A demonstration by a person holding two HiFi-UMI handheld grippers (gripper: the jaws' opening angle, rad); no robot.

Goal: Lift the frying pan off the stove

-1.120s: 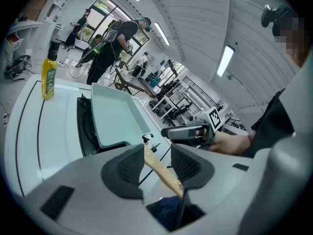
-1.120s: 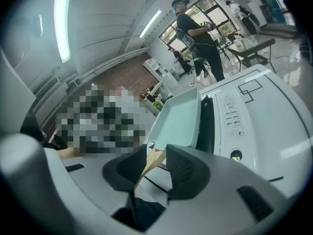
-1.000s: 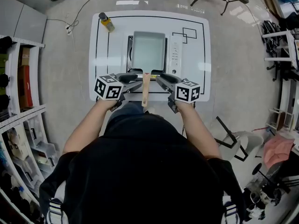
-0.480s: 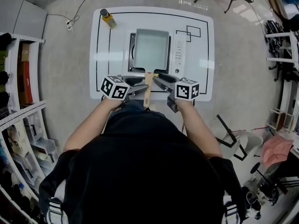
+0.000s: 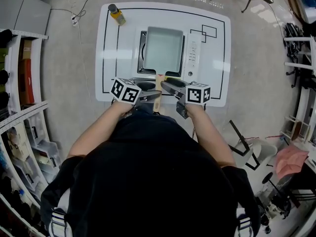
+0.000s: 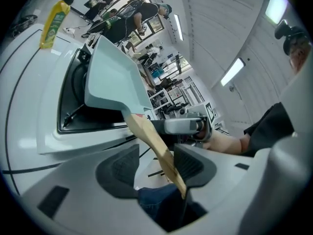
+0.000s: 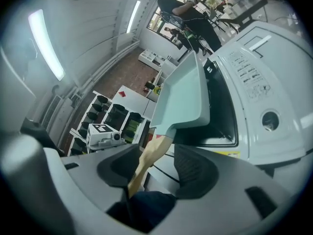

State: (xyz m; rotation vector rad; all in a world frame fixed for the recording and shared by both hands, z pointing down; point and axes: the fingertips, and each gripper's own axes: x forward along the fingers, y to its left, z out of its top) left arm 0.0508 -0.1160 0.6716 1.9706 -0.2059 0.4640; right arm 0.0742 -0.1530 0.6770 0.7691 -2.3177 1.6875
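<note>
Left gripper (image 6: 156, 168): jaws opening, pads spread wide, wooden handle (image 6: 149, 138) between them, no squeeze on it. Centre: square pale-green frying pan (image 5: 163, 51) still flat on stove (image 5: 193, 53), handle pointing back at person. Right gripper (image 7: 156, 173): jaws opening too, same handle between pads, unclamped. Read: no hold either side, lift not begun, firm clamp needed first.

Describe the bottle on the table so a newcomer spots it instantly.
On the white table, look to the far left corner, beyond the stove and its pale green pan. The bottle sits alone there: yellow with a dark cap.
</note>
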